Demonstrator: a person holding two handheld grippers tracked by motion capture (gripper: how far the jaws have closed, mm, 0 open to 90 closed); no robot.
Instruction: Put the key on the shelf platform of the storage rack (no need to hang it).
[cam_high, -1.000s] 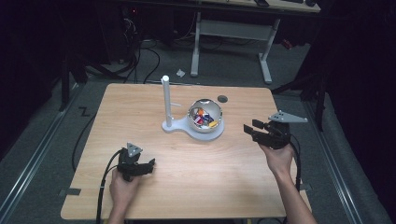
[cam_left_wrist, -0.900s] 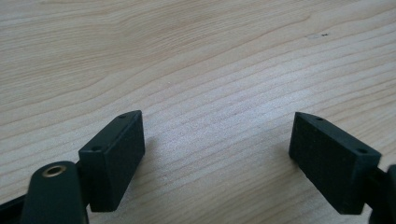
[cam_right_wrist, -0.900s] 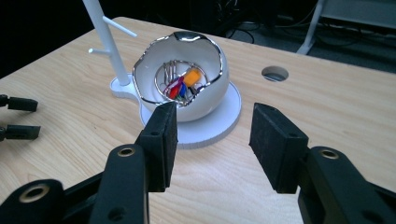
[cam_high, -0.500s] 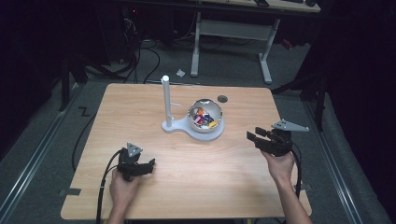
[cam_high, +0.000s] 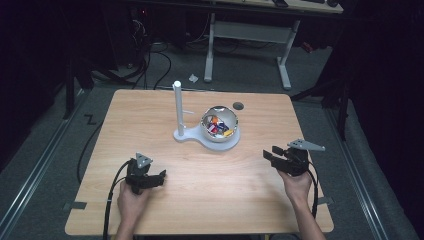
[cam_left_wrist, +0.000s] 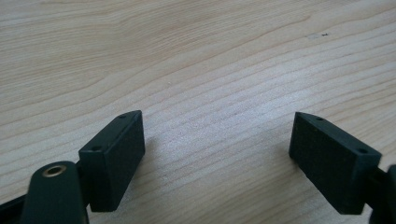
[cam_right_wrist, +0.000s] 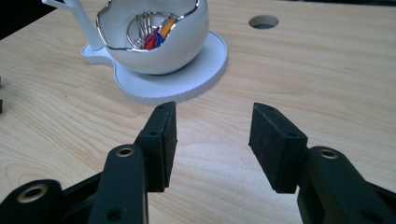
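From up high, a shiny bowl (cam_high: 219, 124) full of colourful little things sits on a white base (cam_high: 206, 138) with a white post (cam_high: 177, 107), near the middle of the wooden table (cam_high: 150, 115). The left gripper (cam_high: 156, 179) rests low near the front edge, well apart from the bowl. The right gripper (cam_high: 270, 155) is off to the bowl's right side. In the left gripper view, the jaws are wide apart, with bare wood between them. In the right gripper view, the jaws stand apart and hold nothing, and the bowl (cam_right_wrist: 154, 39) sits near, just ahead.

No readable text, no labels, no brand marks, no numbers on anything in view
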